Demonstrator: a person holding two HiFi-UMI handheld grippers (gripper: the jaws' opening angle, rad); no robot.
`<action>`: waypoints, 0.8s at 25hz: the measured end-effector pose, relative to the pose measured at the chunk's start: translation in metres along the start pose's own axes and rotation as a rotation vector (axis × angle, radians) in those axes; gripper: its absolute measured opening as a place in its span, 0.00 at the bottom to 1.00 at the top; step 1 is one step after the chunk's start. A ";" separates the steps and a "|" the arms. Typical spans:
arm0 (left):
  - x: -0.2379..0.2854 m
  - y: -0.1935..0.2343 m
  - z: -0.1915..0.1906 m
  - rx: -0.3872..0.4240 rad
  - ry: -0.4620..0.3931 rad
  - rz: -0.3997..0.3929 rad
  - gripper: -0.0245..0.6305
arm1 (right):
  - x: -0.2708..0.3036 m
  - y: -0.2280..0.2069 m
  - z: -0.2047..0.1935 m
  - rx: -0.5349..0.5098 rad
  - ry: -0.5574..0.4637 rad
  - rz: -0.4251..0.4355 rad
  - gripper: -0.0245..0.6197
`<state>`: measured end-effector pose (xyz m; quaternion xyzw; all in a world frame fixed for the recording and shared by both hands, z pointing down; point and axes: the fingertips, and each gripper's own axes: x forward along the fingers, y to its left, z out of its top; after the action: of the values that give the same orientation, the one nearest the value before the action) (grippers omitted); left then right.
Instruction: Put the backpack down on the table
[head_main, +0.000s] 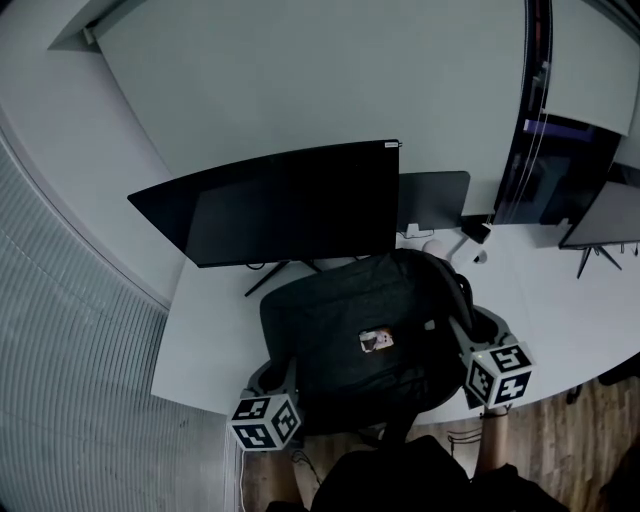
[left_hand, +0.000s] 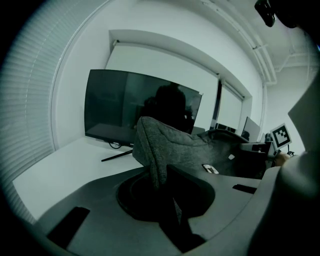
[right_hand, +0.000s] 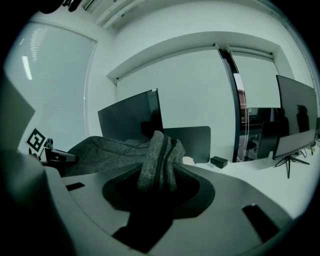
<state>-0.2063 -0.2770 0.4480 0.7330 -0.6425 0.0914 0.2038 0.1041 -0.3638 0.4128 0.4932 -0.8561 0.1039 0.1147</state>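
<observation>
1. My left hand-held gripper (head_main: 272, 378) is pinched tight on a thin fold of grey fabric at the left side of the backpack (head_main: 350, 330). The right hand-held gripper (head_main: 472, 335) is clamped on a thicker bunch with a zip in it, so its jaws stand wider.
2. The backpack hangs between the two, over the near edge of the white counter (head_main: 205, 335) and just in front of the monitor (head_main: 280, 205). I cannot tell whether its underside rests on the counter yet.
3. Main worry: part of the backpack seems to overhang the near edge. If I let go here, its weight could tip it off toward the floor (head_main: 560, 440).
4. Second worry: the monitor's stand legs (head_main: 270, 275) splay out close to the backpack. Pushing further in could nudge them and rock the screen.
5. Both grips are on loose cloth only (no strap or handle that I can see), so a fold could slide out of a jaw and drop one side.
6. The counter is smooth, white and bare on the left. On the right lie a few small things (head_main: 470, 240), near a second dark screen (head_main: 433, 200).
7. The room is dim, with plain white walls, ribbed blinds (head_main: 70, 350) on the left and another monitor (head_main: 605, 215) far right.
</observation>
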 end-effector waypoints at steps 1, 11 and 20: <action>0.003 0.003 -0.003 0.000 0.011 0.009 0.11 | 0.005 0.001 -0.003 -0.006 0.010 -0.002 0.24; 0.038 0.024 -0.034 0.001 0.131 0.038 0.11 | 0.047 -0.001 -0.035 -0.010 0.110 -0.007 0.24; 0.074 0.034 -0.063 0.015 0.227 0.011 0.11 | 0.075 -0.010 -0.072 0.011 0.205 -0.023 0.24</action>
<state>-0.2201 -0.3206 0.5405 0.7158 -0.6187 0.1798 0.2693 0.0835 -0.4093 0.5047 0.4905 -0.8335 0.1570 0.2002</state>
